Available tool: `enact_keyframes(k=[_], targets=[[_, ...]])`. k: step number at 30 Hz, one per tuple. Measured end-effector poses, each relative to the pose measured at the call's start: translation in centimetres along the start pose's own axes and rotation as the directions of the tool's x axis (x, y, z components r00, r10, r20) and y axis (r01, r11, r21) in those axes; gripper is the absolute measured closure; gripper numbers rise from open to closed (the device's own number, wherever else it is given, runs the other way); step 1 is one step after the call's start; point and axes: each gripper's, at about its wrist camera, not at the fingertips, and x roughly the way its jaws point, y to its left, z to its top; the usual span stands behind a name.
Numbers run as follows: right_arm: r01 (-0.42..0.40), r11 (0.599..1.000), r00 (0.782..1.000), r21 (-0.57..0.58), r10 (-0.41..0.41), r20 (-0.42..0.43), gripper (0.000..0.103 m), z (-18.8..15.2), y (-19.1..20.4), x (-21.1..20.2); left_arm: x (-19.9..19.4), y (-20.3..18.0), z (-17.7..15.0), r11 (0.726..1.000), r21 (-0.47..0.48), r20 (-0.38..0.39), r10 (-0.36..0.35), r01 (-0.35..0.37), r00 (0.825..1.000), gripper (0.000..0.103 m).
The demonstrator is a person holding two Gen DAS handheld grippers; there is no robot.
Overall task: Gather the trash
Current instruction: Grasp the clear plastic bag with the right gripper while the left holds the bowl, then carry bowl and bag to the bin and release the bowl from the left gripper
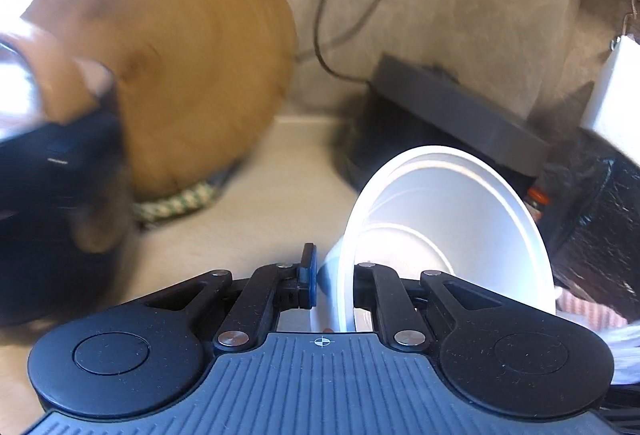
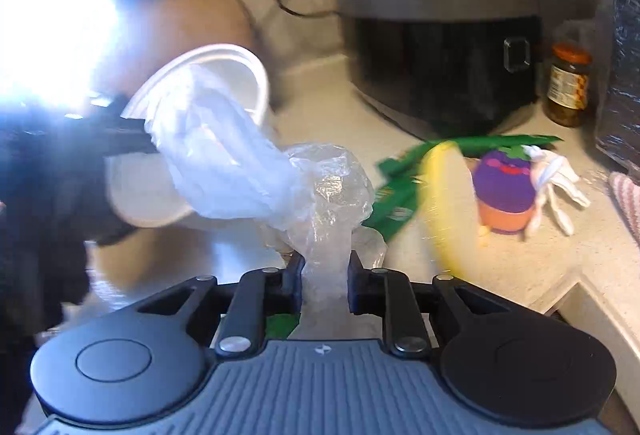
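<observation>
On the counter point(image 2: 520, 259), going left to right, a round wooden board point(image 1: 172, 67) leans against the far wall, then a black cooker point(image 2: 440, 51), a jar point(image 2: 568, 85) and, nearer, green wrappers point(image 2: 400, 195), a purple toy point(image 2: 506, 191) and a white glove point(image 2: 556, 183). The left gripper point(image 1: 334, 275) is pinched on the rim of a tilted white paper bowl point(image 1: 452, 219). The right gripper point(image 2: 324, 271) squeezes a crumpled clear plastic bag point(image 2: 320, 203), its far end lying in the bowl's mouth, left of centre.
</observation>
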Motion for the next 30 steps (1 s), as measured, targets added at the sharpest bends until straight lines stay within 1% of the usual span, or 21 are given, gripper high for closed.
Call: enact_keyframes(k=[1,3,5,6,10,12,14,16,17,19,20,21,22,23,25,27,30], targets=[[-0.028,1.000,1.000,0.001,0.028,0.008,0.084,-0.4,0.1,-1.2,-1.1,-0.2,-0.3,1.000,-0.007,0.009,0.017,-0.017,1.000,0.091],[-0.057,0.998,0.998,-0.004,0.057,0.032,0.084,-1.6,0.0,-3.8,-3.1,-0.8,-1.0,0.999,-0.021,0.013,0.037,-0.037,0.999,0.091],[-0.059,0.998,0.997,-0.004,0.059,0.053,0.084,-3.1,-0.9,-6.2,-5.0,-2.2,-1.9,0.999,-0.006,0.003,0.048,-0.048,0.999,0.091],[-0.052,0.999,0.997,-0.001,0.052,0.059,0.084,-3.9,-1.5,-7.3,-5.9,-3.1,-2.6,0.999,0.008,-0.007,0.043,-0.043,0.999,0.091],[0.007,1.000,0.998,0.026,-0.008,0.061,0.084,-8.0,-4.0,-11.2,-9.0,-7.1,-5.7,0.998,0.055,-0.044,0.034,-0.032,0.998,0.091],[0.047,0.998,0.997,0.035,-0.049,0.055,0.084,-10.2,-5.3,-13.0,-10.4,-9.1,-8.0,0.998,0.058,-0.074,0.026,-0.022,0.997,0.091],[0.086,0.996,0.995,0.040,-0.088,0.047,0.084,-12.4,-6.7,-14.5,-11.5,-11.1,-11.0,0.998,0.063,-0.119,0.010,-0.002,0.993,0.091],[0.115,0.991,0.993,0.066,-0.117,0.027,0.084,-14.8,-8.3,-15.9,-11.9,-12.8,-14.5,0.998,0.064,-0.192,-0.004,0.016,0.981,0.091],[0.125,0.988,0.992,0.089,-0.126,0.010,0.084,-15.9,-9.1,-16.4,-11.7,-13.3,-16.1,0.998,0.052,-0.237,-0.015,0.028,0.971,0.091],[0.150,0.980,0.989,0.133,-0.148,-0.020,0.084,-17.9,-11.0,-17.5,-11.0,-13.9,-19.4,0.999,0.003,-0.337,-0.037,0.041,0.941,0.091],[0.167,0.975,0.986,0.148,-0.164,-0.031,0.084,-18.8,-11.7,-17.9,-10.3,-14.0,-20.9,0.999,-0.030,-0.386,-0.049,0.041,0.921,0.091],[0.189,0.969,0.982,0.157,-0.185,-0.039,0.084,-19.7,-12.4,-18.6,-9.5,-14.0,-22.5,0.997,-0.065,-0.437,-0.066,0.041,0.897,0.091],[0.213,0.964,0.977,0.162,-0.208,-0.046,0.084,-20.6,-13.0,-19.3,-8.8,-13.9,-24.1,0.995,-0.089,-0.476,-0.075,0.037,0.876,0.091],[0.236,0.958,0.972,0.165,-0.231,-0.050,0.084,-21.5,-13.5,-19.9,-8.0,-14.1,-25.5,0.995,-0.096,-0.509,-0.070,0.025,0.858,0.091],[0.293,0.941,0.956,0.167,-0.286,-0.067,0.084,-23.4,-14.4,-20.8,-6.2,-14.5,-28.5,0.997,-0.081,-0.572,-0.036,-0.013,0.819,0.091],[0.350,0.918,0.936,0.187,-0.337,-0.102,0.084,-25.5,-15.3,-21.1,-4.3,-15.1,-31.5,0.998,-0.055,-0.635,-0.018,-0.022,0.772,0.091],[0.391,0.887,0.917,0.248,-0.353,-0.183,0.084,-28.6,-16.9,-21.2,-1.0,-15.9,-36.1,0.999,-0.024,-0.709,0.002,-0.027,0.705,0.091]])
